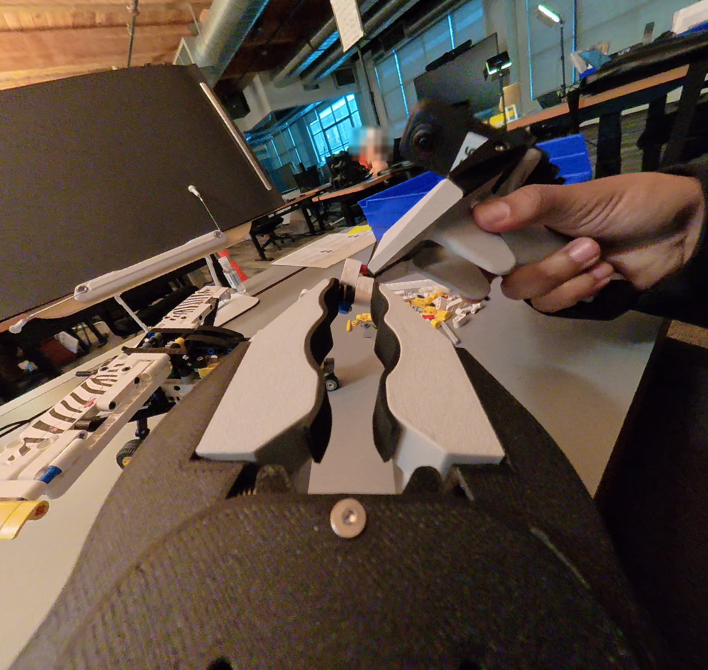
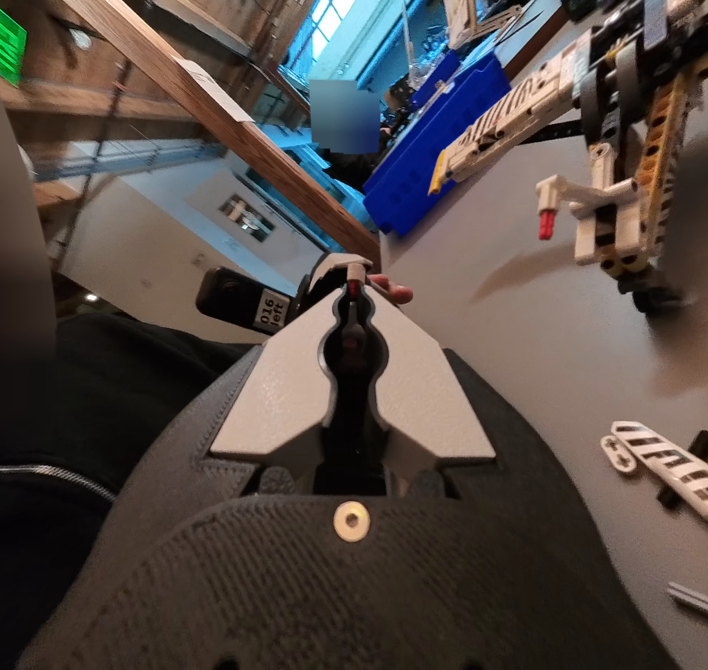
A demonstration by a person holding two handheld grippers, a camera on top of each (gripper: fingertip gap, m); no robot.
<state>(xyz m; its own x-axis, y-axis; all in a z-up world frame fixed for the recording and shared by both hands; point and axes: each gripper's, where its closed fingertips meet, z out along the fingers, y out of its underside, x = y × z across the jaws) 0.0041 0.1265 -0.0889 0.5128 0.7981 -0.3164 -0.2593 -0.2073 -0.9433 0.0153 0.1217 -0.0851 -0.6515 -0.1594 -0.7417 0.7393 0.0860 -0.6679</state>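
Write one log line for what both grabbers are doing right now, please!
left gripper: pinches white piece | right gripper: shut on red pin in that piece | loose yellow and white parts on grey table

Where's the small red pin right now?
In the right wrist view, the red pin sits between the right gripper's fingertips, plugged into a white connector piece.

Each claw (image 1: 356,291) has pale grey fingers with wavy black pads on a black textured body.
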